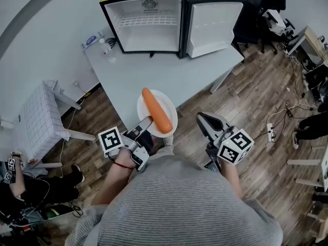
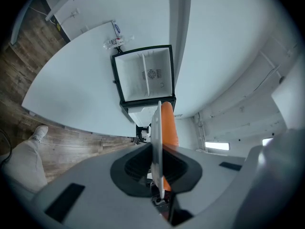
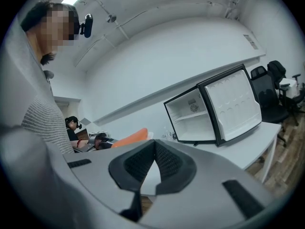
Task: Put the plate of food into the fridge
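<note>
The left tongs are clamped on the near rim of the plate, one jaw above the rim and one below; in the left gripper view the plate runs edge-on straight between them. The right tongs are closed with nothing between the jaws and hang just right of the plate without touching it.

The plate is in the air over the near edge of the table, with a carrot lying lengthwise across it. The fridge stands at the far end of the table, well apart from the plate, with its door swung wide to the right.

The step in hand looks like the carry across the table to the fridge. Since the plate is held by one rim only, it will want to droop at the far side, and the carrot is round enough to roll. The plate should be kept level and moved steadily, going in straight through the opening, clear of the door edge. The empty right tongs could steady the right rim if it sags.

By count: two tongs, one plate, one carrot, one fridge with one door and one wire shelf inside, and one table.
</note>
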`<state>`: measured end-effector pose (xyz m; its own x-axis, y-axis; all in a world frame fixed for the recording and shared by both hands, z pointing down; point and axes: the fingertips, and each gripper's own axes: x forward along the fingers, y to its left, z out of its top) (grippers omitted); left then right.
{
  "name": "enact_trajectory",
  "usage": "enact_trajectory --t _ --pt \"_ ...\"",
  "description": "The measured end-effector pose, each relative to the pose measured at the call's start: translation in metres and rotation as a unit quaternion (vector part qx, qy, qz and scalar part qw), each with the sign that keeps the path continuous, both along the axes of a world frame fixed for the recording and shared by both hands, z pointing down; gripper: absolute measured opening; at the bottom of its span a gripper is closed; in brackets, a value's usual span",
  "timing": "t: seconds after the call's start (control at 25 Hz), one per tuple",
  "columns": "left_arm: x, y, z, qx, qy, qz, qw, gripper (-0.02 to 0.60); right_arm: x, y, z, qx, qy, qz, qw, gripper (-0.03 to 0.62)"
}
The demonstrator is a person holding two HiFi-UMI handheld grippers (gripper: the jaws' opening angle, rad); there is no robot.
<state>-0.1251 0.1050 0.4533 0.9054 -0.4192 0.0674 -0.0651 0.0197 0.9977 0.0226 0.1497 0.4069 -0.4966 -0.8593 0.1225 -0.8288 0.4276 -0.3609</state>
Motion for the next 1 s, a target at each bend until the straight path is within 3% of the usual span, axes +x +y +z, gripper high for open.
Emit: enact_trajectory --t 0.4,1.0 --pt "0.025 -0.063 0.017 -0.009 0.004 -0.025 0.9996 0.037 0.016 -0.082 0.01 0.005 0.007 -0.045 0.999 0.014" --pt "0.035 -0.165 0.021 -0.027 0.004 -0.068 0.9973 0.037 0.031 -0.203 0.004 0.011 0.013 -0.081 0.997 0.014"
